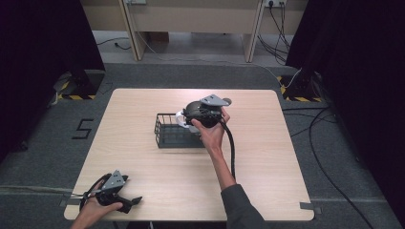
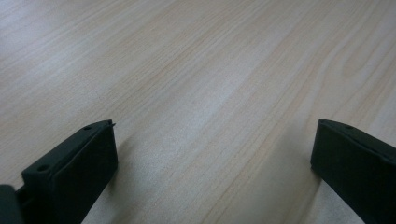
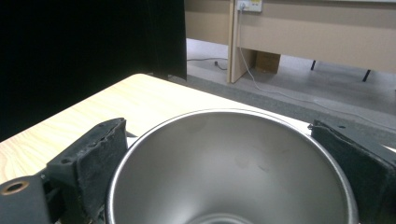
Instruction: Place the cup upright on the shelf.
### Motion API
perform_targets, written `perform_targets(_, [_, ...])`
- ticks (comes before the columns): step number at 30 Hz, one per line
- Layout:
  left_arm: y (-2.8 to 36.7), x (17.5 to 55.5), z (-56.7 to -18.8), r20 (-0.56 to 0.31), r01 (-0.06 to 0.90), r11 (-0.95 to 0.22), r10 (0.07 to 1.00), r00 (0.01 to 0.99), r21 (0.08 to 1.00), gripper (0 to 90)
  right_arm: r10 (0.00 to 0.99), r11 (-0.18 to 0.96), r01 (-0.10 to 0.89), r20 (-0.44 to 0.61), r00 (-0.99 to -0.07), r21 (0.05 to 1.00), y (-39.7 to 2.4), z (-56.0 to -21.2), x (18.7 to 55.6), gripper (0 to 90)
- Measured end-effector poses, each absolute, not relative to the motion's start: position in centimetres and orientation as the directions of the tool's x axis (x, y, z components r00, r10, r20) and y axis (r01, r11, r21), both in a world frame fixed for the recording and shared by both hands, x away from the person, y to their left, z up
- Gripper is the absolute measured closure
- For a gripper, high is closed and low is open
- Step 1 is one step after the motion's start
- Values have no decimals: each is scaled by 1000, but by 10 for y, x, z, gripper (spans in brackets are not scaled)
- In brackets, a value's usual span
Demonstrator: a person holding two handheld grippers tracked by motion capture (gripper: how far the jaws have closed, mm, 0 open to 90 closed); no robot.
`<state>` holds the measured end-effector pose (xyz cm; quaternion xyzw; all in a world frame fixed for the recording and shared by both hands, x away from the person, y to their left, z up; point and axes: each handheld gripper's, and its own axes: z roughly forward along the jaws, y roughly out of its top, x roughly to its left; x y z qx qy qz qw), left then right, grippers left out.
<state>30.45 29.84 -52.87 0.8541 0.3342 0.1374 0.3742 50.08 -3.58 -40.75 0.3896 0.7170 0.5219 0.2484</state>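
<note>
The right gripper [image 3: 224, 186] has its two black jaws clamped on the outside of a metal cup [image 3: 229, 163], one pad against each side of the rim, so the cup's shiny open mouth faces the right gripper view. In the high view the right gripper [image 1: 188, 120] is held above the middle of the table [image 1: 143, 162], right at the far right corner of a black wire basket [image 1: 167, 136], and a little of the cup's pale rim [image 1: 180, 119] peeks out to the left of the gripper body, over the basket's right end. Whether the cup touches the basket cannot be told. The right hand [image 1: 210, 133] comes up from the near edge with its dark sleeve [image 1: 241, 205].

The left gripper [image 1: 133, 202] rests at the near left corner of the table in the left hand [image 1: 95, 207]. Its jaws are spread wide with nothing but bare wood between them, as the left gripper view [image 2: 212, 154] shows.
</note>
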Motion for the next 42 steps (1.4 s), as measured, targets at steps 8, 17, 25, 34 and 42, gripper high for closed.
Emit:
perform_targets(8, [298,305,-529,-16,468,-496,674,739,731,0,821,145,326,71,-567,934,-38,-417,502,63])
perform_targets(17, [298,304,-529,-16,468,-496,674,738,731,0,819,176,349,59,-570,921,-39,-423,502,60])
perform_targets(25, [298,305,-529,-15,468,-497,674,739,731,0,818,197,350,43,-574,916,-42,-418,502,58])
perform_targets(34, [298,304,-529,-17,469,-495,675,738,732,0,808,154,314,63,-586,937,-46,-406,500,123])
perform_targets(42, [298,304,-529,-16,469,-495,674,738,732,0,808,154,302,55,-586,941,-53,-399,493,154])
